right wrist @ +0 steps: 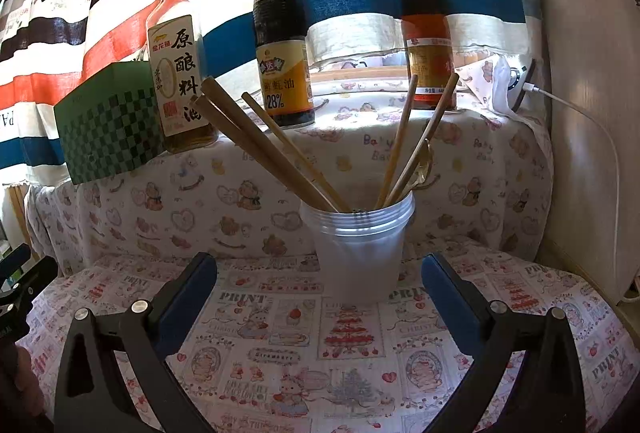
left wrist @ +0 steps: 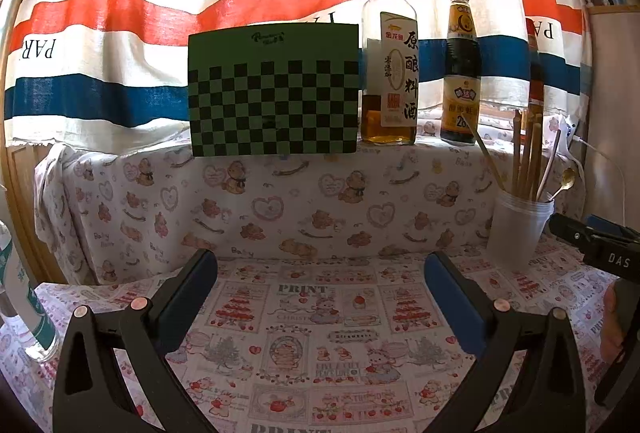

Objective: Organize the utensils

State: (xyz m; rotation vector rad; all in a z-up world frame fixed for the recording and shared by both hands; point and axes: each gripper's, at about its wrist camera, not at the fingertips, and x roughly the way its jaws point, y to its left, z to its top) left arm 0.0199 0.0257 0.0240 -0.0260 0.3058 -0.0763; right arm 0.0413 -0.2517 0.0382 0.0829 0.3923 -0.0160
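The plastic cup (right wrist: 360, 249) holding chopsticks (right wrist: 268, 149) and a spoon (right wrist: 422, 169) stands on the counter (right wrist: 280, 333) just beyond the right gripper (right wrist: 319, 287), whose fingers (right wrist: 188, 297) are spread wide and empty. The left gripper (left wrist: 320, 287), left of the cup, is likewise spread and empty. Three sauce bottles (right wrist: 282, 45) line the ledge behind the cup.

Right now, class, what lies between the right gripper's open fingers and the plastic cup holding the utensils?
Only bare printed tablecloth: in the right wrist view, nothing sits between the right gripper and the plastic cup.
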